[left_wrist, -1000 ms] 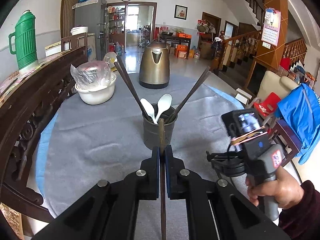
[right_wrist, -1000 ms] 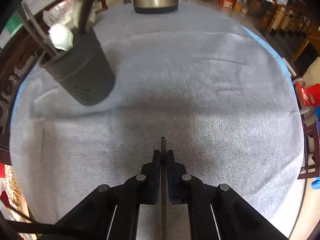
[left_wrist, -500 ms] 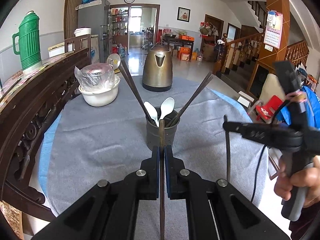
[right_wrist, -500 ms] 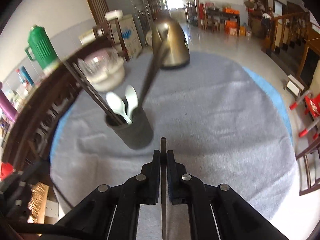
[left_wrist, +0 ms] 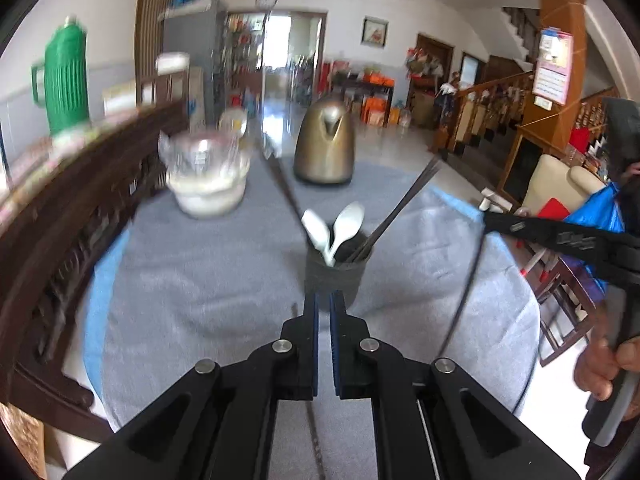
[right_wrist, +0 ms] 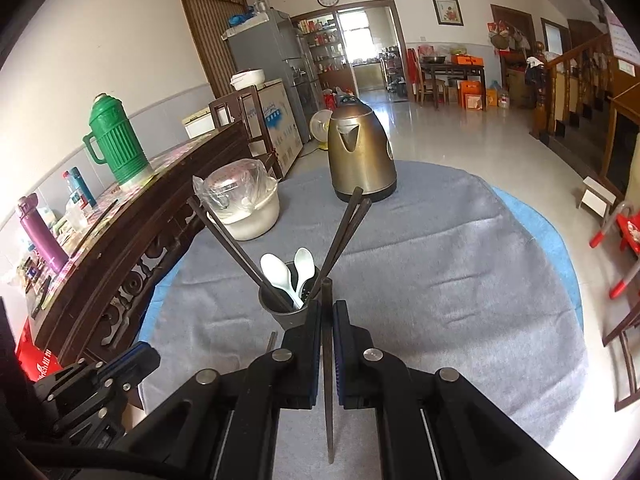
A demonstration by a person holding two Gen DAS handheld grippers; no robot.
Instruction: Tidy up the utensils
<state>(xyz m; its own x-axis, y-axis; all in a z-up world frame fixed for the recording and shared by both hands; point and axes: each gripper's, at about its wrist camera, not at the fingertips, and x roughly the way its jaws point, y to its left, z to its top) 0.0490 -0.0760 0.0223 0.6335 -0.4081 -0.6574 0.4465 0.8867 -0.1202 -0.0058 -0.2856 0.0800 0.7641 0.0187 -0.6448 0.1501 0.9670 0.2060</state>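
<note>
Chopstick point(right_wrist: 328, 360) shows clearly only in your right wrist view: dark, thin, squared at the tip, clamped between the closed fingers of the right gripper point(right_wrist: 327, 308) and pointing toward the holder point(right_wrist: 286, 314). Your left view is blurred; the left gripper point(left_wrist: 323, 300) has its fingers nearly together, and only a thin dark sliver shows low in the gap, so you cannot tell from it what they hold. That view alone shows your right hand point(left_wrist: 604, 364) on its handle. Holder stands mid-table on the grey cloth point(right_wrist: 440, 272), just ahead of both grippers, with two white spoons point(right_wrist: 280, 276) and dark chopsticks leaning out both sides. Kettle point(right_wrist: 360, 152) and bowl point(right_wrist: 248, 208) sit behind.
</note>
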